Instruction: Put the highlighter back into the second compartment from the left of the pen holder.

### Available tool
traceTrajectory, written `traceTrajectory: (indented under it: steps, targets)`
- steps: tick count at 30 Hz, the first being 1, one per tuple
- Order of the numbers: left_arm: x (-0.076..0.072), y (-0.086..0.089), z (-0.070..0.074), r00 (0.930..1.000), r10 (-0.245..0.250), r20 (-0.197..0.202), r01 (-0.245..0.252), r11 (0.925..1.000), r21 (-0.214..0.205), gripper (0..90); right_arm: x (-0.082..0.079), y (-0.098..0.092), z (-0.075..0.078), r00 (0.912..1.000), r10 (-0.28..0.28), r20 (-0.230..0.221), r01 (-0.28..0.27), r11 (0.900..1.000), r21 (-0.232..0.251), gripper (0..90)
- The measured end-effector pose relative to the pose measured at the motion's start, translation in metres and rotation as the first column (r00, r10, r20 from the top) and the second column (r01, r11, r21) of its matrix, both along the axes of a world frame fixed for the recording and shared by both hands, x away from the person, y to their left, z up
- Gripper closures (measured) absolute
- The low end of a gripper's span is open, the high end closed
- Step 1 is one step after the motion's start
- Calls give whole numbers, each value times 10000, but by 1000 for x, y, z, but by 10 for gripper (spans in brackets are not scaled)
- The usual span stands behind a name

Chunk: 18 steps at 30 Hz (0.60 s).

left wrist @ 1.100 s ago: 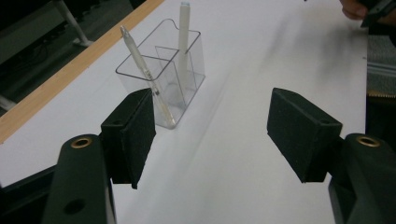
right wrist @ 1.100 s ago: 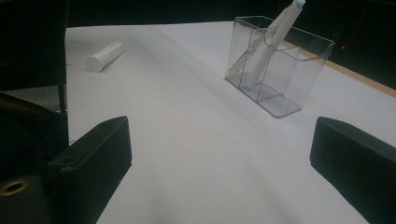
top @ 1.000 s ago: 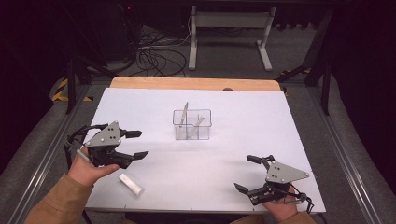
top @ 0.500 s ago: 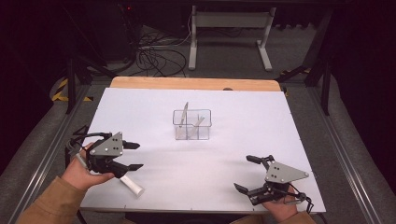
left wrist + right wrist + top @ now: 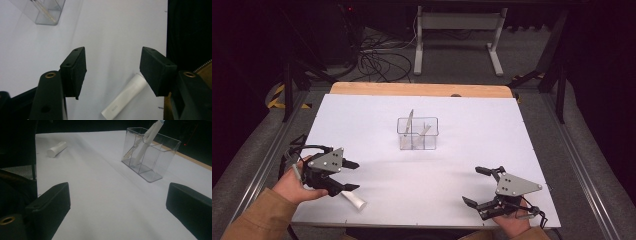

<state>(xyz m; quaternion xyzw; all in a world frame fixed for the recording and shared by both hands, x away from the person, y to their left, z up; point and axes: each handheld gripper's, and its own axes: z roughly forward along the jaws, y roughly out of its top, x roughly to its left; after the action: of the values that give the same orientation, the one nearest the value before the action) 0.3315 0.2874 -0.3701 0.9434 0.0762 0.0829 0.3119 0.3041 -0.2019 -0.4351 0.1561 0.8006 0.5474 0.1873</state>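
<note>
Darkness fills the room beyond the desk (image 5: 377, 125), where grey carpet, a tangle of black cables (image 5: 377, 57) and the white legs of a stand (image 5: 457, 30) lie past the clear organiser (image 5: 418, 134). The desk is covered by a white sheet, with a strip of bare wood (image 5: 422, 89) showing along the edge on the far side of the organiser. Metal rails (image 5: 267, 165) run down both flanks of the desk.

The clear organiser stands about mid-desk, split into compartments, with a white pen (image 5: 409, 122) leaning upright in it and a second slim stick (image 5: 424, 131) tilted beside that.

The left gripper (image 5: 349, 176) sits well to the near left of the organiser, held in a hand (image 5: 294, 182) with a tan sleeve. Its jaws have just been closing and stand partly apart, pressing on nothing; the left gripper view shows bare sheet between them. The right gripper (image 5: 475, 186) rests well to the near right of the organiser, jaws spread wide and empty.

The white tube (image 5: 353, 200) lies flat on the sheet, well to the near left of the organiser, just beside the left gripper's nearer jaw. In the left gripper view the tube (image 5: 125, 98) lies partly under that jaw, with small grey print on its side; whether they touch I cannot tell.
</note>
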Motion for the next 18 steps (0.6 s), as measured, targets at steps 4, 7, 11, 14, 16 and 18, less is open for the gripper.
traceTrajectory:
  steps: [4,7,11,14,16,18]
  targets:
    - [2,3,-3,9997,82,-232,-79,9999,106,371,0,0,0,10000,3,-10,-3,10000,-4,61]
    - [3,3,-4,9994,98,-332,-91,9997,212,361,0,0,0,10000,18,-21,-18,10000,-30,61]
    - [3,4,-4,9995,-69,-293,79,9994,334,370,0,1,0,10000,24,6,-24,10000,-19,61]
    - [5,5,-5,9995,-147,-270,160,9987,484,370,0,1,0,10000,0,-41,0,10000,-6,61]
    - [7,4,-6,9996,-165,-239,181,9975,684,362,1,1,0,10000,18,-49,-18,10000,-50,61]
    - [8,3,-7,9993,-222,-294,245,9965,796,365,1,2,-1,10000,12,-26,-12,10000,-52,61]
